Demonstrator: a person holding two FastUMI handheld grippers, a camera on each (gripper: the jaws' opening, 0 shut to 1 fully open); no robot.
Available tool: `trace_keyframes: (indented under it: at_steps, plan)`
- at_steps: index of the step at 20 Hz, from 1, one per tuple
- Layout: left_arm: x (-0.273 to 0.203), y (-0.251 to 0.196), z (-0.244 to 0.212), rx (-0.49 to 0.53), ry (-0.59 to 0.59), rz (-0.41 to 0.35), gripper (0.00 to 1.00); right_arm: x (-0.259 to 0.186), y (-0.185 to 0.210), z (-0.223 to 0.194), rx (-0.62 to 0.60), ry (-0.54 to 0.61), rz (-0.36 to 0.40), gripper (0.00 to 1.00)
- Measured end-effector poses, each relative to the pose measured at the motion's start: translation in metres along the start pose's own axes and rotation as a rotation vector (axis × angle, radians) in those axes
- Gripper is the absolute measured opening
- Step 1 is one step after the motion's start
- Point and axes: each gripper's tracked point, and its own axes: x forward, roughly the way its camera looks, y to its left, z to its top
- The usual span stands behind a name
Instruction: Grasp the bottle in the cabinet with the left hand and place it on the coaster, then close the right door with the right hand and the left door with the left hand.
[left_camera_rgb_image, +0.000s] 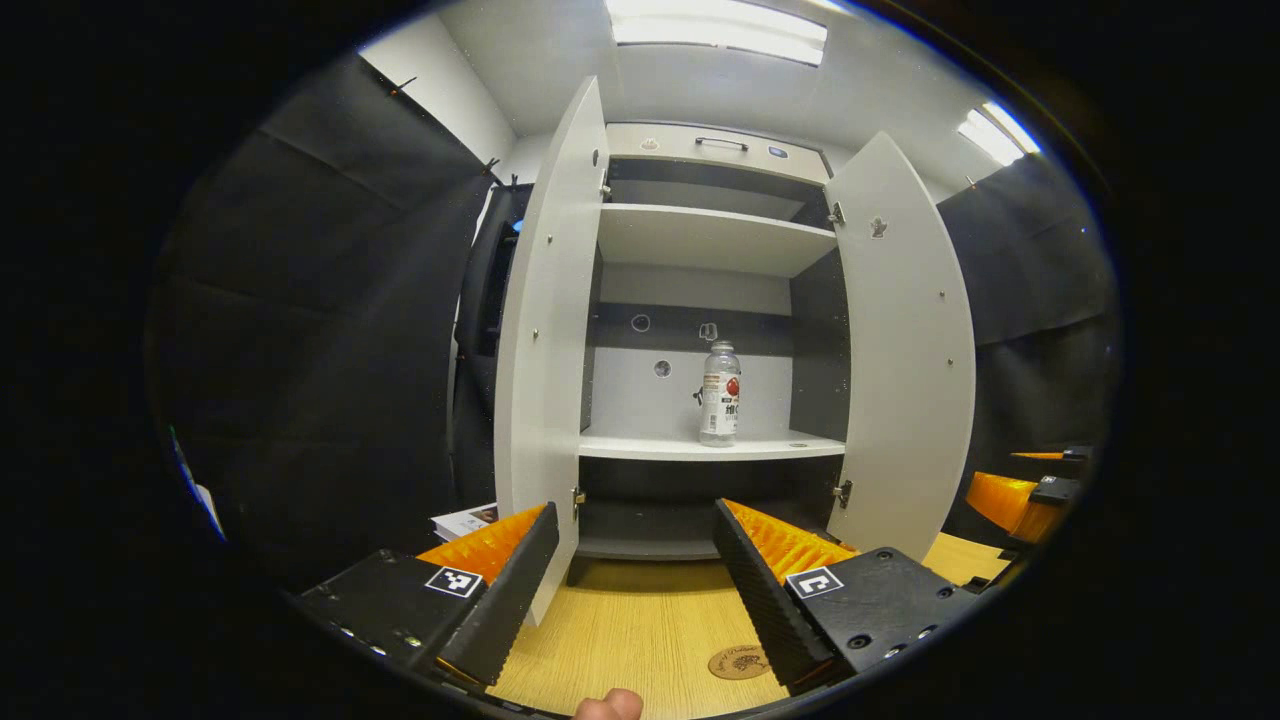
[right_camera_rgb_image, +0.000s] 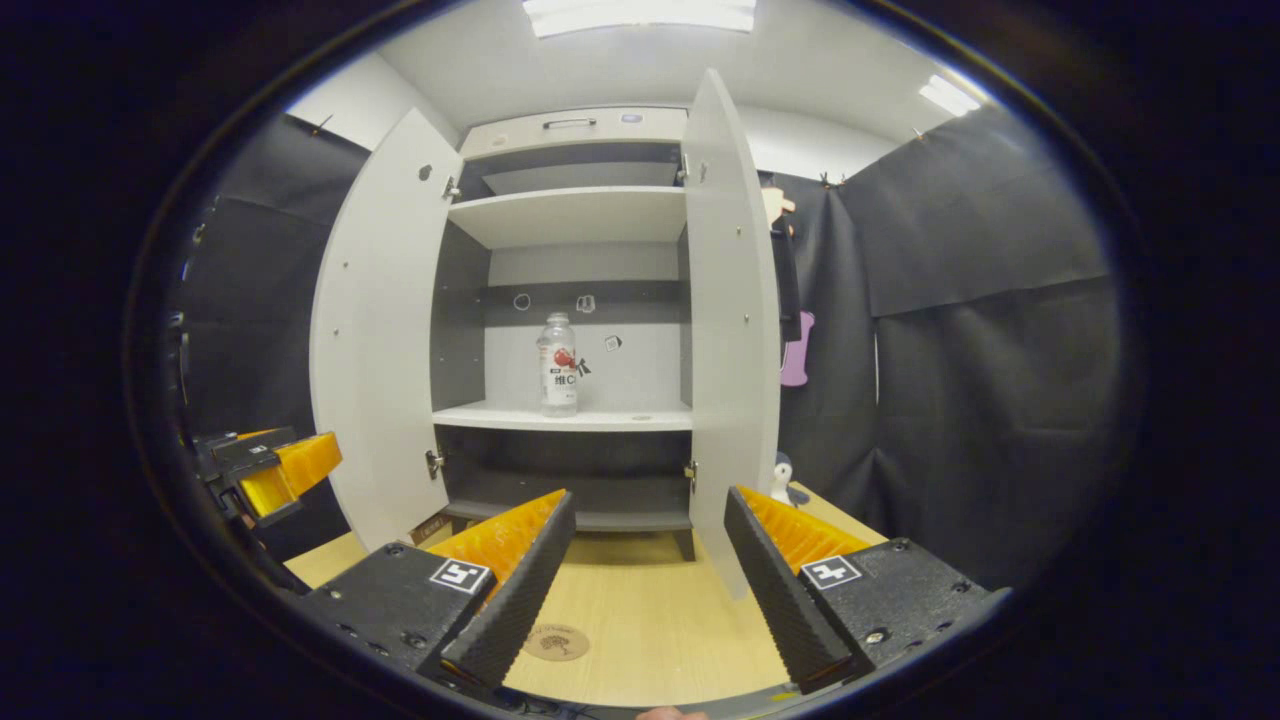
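Plainly, the reach comes first: the bottle (left_camera_rgb_image: 720, 392) stands upright on the cabinet's middle shelf (left_camera_rgb_image: 700, 447), well ahead of the left gripper (left_camera_rgb_image: 636, 560), whose jaws are apart. Go in level between the open doors and clamp the body. Right gripper (right_camera_rgb_image: 648, 560) jaws apart too. The coaster (left_camera_rgb_image: 738, 662), probably cork, lies on the pale wooden table (left_camera_rgb_image: 640, 620).

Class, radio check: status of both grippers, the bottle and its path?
Left gripper open, right gripper open, both empty. Bottle upright on cabinet shelf. Both doors open; coaster bare; path clear.
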Motion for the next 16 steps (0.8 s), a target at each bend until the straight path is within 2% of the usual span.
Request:
trace_keyframes:
  at_steps: [1,3,4,5,8,9,10,16]
  plan:
    - [0.001,-0.001,0.0,0.005,0.002,-0.003,0.94,-0.001,0.0,0.001,-0.001,-0.008,0.001,0.98]
    - [0.004,-0.004,0.0,0.01,0.012,-0.01,0.94,-0.001,-0.001,0.004,-0.004,-0.017,-0.004,0.98]
    - [0.006,-0.007,0.0,0.008,0.014,-0.015,0.89,-0.002,-0.002,0.006,-0.005,-0.021,-0.006,0.95]
    - [0.008,-0.009,0.002,0.007,0.013,-0.021,0.94,-0.002,-0.002,0.006,-0.004,-0.025,-0.007,0.95]
    - [0.011,-0.014,0.007,0.015,0.003,-0.032,0.94,-0.003,-0.005,0.007,-0.002,-0.029,-0.016,0.95]
    - [0.013,-0.017,0.009,0.018,0.001,-0.04,0.89,-0.004,-0.006,0.005,0.0,-0.027,-0.016,0.95]
    - [0.016,-0.02,0.012,0.017,-0.001,-0.049,0.94,-0.004,-0.005,0.005,0.001,-0.024,-0.014,0.98]
    - [0.048,-0.043,0.034,-0.016,-0.027,-0.122,0.94,-0.008,-0.009,0.006,-0.002,-0.028,-0.022,0.98]
